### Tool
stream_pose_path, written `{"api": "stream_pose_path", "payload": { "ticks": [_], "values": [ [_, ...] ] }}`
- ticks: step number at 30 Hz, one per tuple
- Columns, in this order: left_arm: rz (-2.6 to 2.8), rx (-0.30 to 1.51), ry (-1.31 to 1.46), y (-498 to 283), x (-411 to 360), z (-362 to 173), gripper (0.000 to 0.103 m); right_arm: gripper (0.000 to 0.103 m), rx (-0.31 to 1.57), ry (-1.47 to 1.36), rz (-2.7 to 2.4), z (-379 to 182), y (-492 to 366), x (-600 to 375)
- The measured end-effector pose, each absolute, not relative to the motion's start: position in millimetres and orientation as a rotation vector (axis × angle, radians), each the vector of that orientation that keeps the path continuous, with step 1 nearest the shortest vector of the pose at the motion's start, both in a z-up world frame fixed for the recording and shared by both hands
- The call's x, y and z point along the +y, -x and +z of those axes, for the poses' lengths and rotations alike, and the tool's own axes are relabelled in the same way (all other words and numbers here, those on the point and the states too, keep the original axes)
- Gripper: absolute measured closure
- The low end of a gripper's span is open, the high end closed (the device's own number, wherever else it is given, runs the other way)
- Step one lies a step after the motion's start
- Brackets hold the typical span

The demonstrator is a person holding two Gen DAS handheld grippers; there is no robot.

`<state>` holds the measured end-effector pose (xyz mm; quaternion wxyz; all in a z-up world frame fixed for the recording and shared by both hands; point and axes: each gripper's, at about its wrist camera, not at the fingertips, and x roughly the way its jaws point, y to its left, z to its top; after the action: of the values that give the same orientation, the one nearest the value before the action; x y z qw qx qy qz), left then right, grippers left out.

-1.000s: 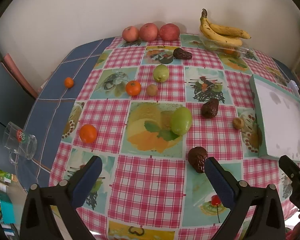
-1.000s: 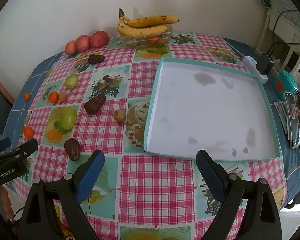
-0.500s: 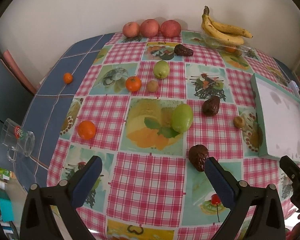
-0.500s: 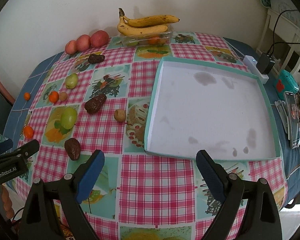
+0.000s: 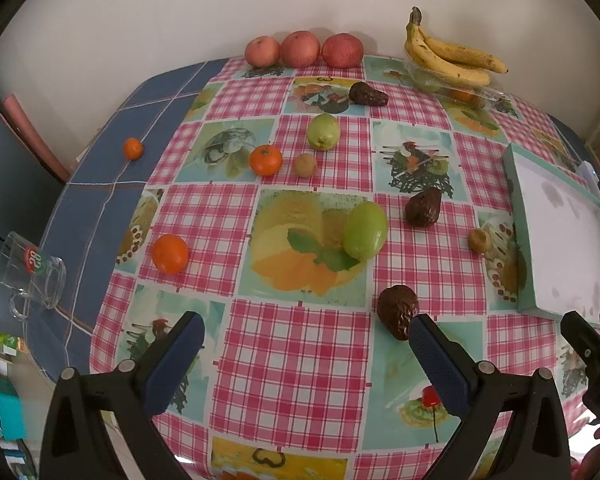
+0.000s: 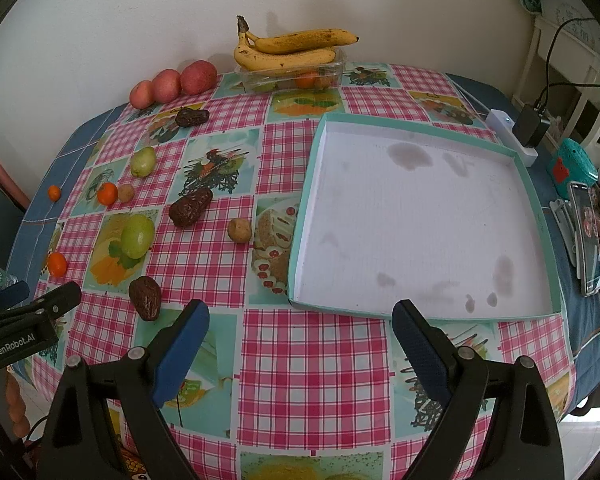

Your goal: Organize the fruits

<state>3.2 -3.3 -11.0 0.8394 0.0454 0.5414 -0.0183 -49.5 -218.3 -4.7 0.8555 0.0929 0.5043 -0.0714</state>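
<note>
1. Left gripper (image 5: 306, 334) and right gripper (image 6: 300, 320): fingers spread, holding nothing.
2. Tray (image 6: 420, 216): empty; apparently nothing sorted yet.
3. Fruits, e.g. nearest avocado (image 5: 398, 310), lie scattered across the worktop (image 5: 292, 360).

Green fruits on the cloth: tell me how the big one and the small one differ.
The big green fruit is oval and lies on the yellow picture patch mid-table; the small green fruit is rounder and sits farther back, on pink check. The big one is nearer the tray; the small one is nearer the apples. Both are smooth, pale green, and lie loose outside the tray.
</note>
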Motion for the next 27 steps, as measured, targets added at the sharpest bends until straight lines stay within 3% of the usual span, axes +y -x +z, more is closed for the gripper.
{"api": "stream_pose_path", "payload": {
  "ticks": [27],
  "values": [
    [-0.041,1.161,-0.088,-4.6,-2.8,-14.8,0.0,0.01,1.064,-0.2,-0.148,-5.6,48.9,-219.4]
  ]
}}
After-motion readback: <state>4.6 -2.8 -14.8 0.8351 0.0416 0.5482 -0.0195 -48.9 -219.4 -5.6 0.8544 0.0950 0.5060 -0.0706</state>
